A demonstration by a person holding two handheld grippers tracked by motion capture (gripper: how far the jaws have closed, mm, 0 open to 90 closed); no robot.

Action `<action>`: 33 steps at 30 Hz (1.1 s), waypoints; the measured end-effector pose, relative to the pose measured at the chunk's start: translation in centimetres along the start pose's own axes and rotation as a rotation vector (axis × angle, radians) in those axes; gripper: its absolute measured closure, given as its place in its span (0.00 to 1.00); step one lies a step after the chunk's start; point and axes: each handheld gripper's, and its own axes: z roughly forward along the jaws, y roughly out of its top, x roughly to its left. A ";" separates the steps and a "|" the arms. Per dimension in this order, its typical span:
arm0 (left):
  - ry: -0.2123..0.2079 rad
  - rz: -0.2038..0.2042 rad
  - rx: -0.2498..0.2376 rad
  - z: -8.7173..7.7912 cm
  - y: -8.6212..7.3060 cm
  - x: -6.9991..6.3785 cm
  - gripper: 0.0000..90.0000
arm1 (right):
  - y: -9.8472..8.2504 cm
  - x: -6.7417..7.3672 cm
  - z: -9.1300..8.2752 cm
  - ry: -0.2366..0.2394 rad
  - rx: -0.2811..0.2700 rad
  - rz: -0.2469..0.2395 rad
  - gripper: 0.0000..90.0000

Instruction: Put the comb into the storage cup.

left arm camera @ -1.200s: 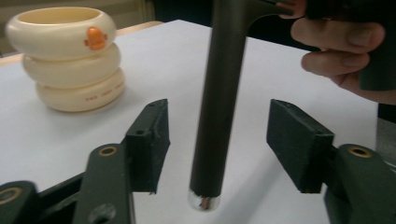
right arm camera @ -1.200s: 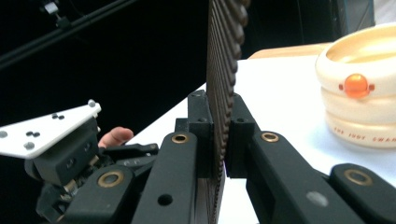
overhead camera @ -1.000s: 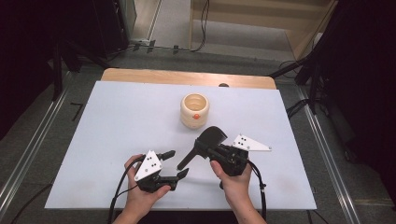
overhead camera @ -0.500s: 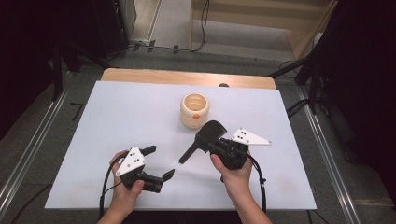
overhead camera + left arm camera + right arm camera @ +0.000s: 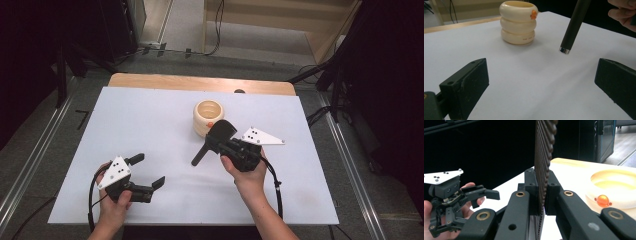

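My right gripper (image 5: 220,140) is shut on a black utensil (image 5: 200,153), gripping it near its broad head, which hangs just in front of a cream ring-stacked holder (image 5: 208,116) with an orange dot. The round handle slants down to the front left, its silver end cap above the table. In the right gripper view the ribbed blade (image 5: 543,150) stands edge-on between the closed jaws. My left gripper (image 5: 148,170) is open near the table's front left, holding nothing. Through its view the holder (image 5: 518,22) stands ahead and the handle (image 5: 573,25) hangs at upper right.
A white board (image 5: 150,115) covers the table, with a wooden strip (image 5: 200,82) along its far edge. Metal rails (image 5: 30,165) run along both sides. A person's hand (image 5: 624,12) holds the right gripper. Dark equipment and cables stand beyond the table.
My left gripper has moved left toward the front left corner, away from the utensil's handle. The right gripper has carried the utensil slightly farther, toward the holder.
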 end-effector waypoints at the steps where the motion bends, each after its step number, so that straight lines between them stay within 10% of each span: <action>1: 0.005 -0.001 -0.001 -0.2 0.0 0.2 0.00 | 0.1 -0.1 0.1 0.002 0.000 0.000 0.91; 33: 0.123 -0.055 -0.005 -4.8 -2.2 5.2 0.00 | 3.6 -3.7 0.6 -0.075 -0.022 0.000 0.92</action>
